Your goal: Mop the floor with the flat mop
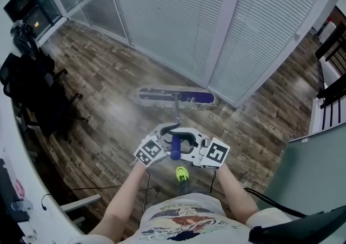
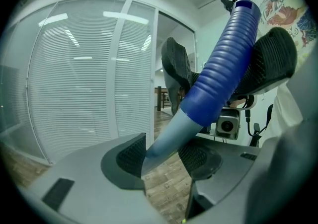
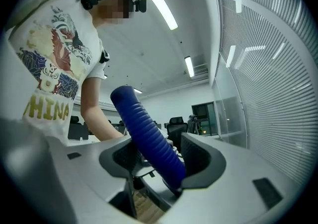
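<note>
The flat mop's purple head (image 1: 175, 97) lies on the wood floor close to the blinds. Its grey pole (image 1: 177, 112) rises toward me and ends in a ribbed blue grip (image 1: 175, 149). In the head view my left gripper (image 1: 171, 130) holds the pole just below the grip, and my right gripper (image 1: 183, 144) holds the grip itself. In the left gripper view the pole (image 2: 166, 138) runs between the left gripper's (image 2: 163, 157) pads, which are shut on it. The blue grip (image 3: 149, 138) crosses the right gripper (image 3: 156, 161), shut on it and leaning on the right pad.
A wall of white blinds (image 1: 216, 21) runs behind the mop head. Black office chairs (image 1: 32, 91) stand at the left beside a white desk edge (image 1: 16, 183). A grey partition (image 1: 313, 172) and dark furniture (image 1: 332, 75) stand at the right. My green shoe (image 1: 181, 173) is below the grippers.
</note>
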{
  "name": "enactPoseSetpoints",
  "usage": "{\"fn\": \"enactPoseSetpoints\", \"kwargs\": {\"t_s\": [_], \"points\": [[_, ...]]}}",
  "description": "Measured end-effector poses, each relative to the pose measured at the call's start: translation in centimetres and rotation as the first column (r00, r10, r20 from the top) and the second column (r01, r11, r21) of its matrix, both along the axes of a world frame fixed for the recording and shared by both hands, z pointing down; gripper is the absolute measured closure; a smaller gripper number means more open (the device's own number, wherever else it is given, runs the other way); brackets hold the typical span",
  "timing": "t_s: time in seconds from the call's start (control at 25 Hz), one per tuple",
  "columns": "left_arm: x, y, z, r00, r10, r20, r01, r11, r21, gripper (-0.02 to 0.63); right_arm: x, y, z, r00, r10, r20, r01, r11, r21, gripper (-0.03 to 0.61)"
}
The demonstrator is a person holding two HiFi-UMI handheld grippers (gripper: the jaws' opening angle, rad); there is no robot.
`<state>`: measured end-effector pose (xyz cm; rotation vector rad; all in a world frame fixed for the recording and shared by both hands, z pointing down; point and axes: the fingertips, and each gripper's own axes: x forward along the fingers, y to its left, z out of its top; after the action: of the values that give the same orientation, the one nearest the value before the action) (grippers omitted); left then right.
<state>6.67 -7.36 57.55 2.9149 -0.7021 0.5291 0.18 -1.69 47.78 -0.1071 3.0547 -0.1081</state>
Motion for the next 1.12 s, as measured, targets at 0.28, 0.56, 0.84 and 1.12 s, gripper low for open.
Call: {"fn": "enactPoseSetpoints", "kwargs": {"t_s": [0.28, 0.56, 0.84, 1.12], "points": [[-3.3, 5.7, -0.6, 1.000, -0.029, -0.011, 0.029, 1.000, 0.004, 0.434, -3.4, 5.8, -0.5, 0.999, -0.041, -0.020, 0.041, 0.999, -0.013, 0.341], [-8.0, 18.3, -0.8, 0.996, -0.080, -0.027, 0.080, 0.997, -0.012, 0.435, -7.9, 18.7, -0.8, 0.995, -0.090, -0.034, 0.090, 0.996, -0.015, 0.336], [-12.5, 33.8, 0.5, 0.985, -0.171, -0.027, 0.170, 0.985, -0.038, 0.442, -11.6, 34.3, -0.1, 0.990, -0.133, -0.050, 0.132, 0.991, -0.022, 0.331], [-14.9, 45.0, -2.1, 0.972, -0.220, -0.081, 0.214, 0.974, -0.074, 0.442, -14.2, 45.8, -2.7, 0.966, -0.254, -0.041, 0.255, 0.967, 0.024, 0.331]]}}
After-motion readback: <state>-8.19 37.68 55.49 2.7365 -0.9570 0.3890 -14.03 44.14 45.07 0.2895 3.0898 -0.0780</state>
